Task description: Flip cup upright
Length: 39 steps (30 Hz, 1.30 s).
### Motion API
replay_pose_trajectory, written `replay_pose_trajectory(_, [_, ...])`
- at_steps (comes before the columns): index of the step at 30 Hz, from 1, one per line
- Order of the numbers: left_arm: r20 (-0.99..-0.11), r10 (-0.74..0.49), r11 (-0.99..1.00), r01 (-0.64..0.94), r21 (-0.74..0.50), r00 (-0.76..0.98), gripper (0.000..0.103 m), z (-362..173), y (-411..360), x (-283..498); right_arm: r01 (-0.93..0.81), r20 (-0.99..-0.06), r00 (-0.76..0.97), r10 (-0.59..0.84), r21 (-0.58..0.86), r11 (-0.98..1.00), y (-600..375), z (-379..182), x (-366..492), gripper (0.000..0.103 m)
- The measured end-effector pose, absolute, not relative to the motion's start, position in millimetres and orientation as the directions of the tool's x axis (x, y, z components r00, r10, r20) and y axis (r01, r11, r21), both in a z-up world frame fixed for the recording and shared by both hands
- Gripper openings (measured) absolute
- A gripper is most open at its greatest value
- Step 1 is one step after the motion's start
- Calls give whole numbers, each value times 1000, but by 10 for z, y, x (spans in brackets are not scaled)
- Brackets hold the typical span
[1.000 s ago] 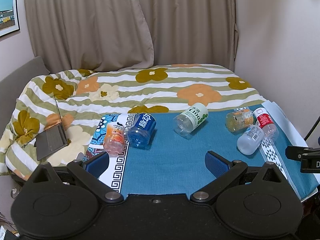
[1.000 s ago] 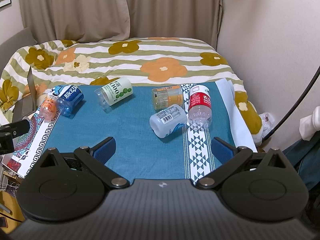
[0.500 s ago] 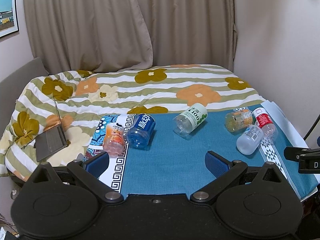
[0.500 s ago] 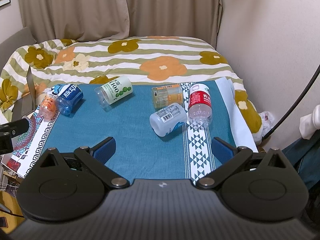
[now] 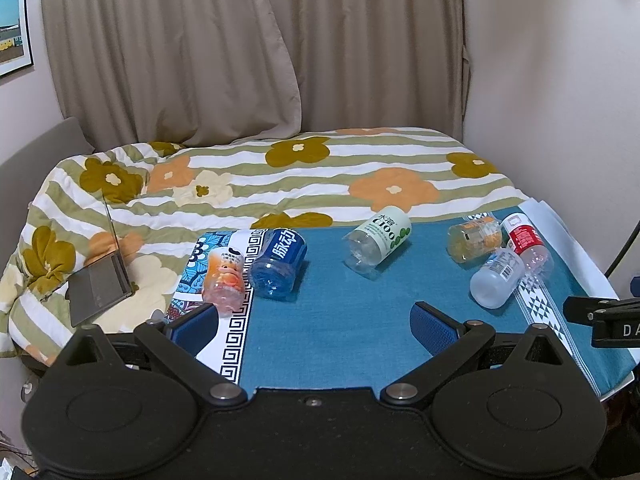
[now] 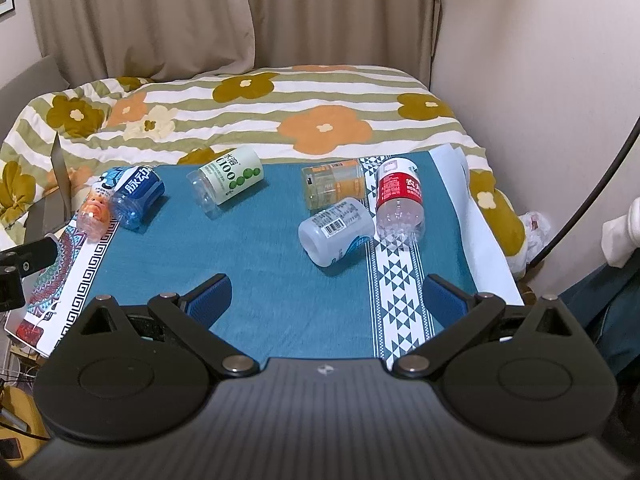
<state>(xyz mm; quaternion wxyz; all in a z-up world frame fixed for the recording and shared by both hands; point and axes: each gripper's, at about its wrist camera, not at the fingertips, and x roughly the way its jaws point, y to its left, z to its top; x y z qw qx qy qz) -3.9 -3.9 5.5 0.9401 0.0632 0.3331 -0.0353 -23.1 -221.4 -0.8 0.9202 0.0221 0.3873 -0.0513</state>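
Well, six cut-down bottle cups lie on their sides across the blue cloth [image 6: 248, 264], and not one is upright yet; nearest the right gripper [image 6: 326, 296] is the white barcode cup [image 6: 336, 230], tipped with its rounded base toward the near left; touching it on the right is the red-label cup [image 6: 399, 204], and just beyond sits the orange-label cup [image 6: 334, 188]; that trio is the tight spot. Both grippers hang back at the near edge, jaws spread wide, nothing held in either.

Further left, alone in the middle, the green-dot cup [image 5: 378, 238] has open cloth all round it; at the far left the blue cup [image 5: 278, 262] and the peach cup [image 5: 224, 276] lie pressed side by side, the peach one on the patterned border just ahead of the left gripper [image 5: 316, 320].

Now the hazards, as I read them: these are light, round, clear-plastic shells on fabric, so a finger that lands off-centre will likely roll one away rather than pinch it; in the right-hand cluster a wide approach could nudge the red-label cup toward the right edge of the table; squeeze too hard and a thin wall may buckle and squirt free; tilt one up on cloth that rucks and it could topple straight back. Beyond the cloth lies the floral quilt [image 6: 320, 120], soft ground that would swallow a runaway; the laptop [image 5: 100, 284] sits at the far left.
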Motion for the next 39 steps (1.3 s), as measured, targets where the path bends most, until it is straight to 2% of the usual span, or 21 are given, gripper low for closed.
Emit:
replay_pose_trajectory(24, [-632,-25,989,111,97,775,103,12,-76,-38,113,-718,692,-78,0,994,-2218,-25,-217,103])
replay_pose_trajectory(39, [-644,-23,991,101,85,765,103,113,-373,-12,85,-721,692,-44,20,996,-2511,30,-209,103])
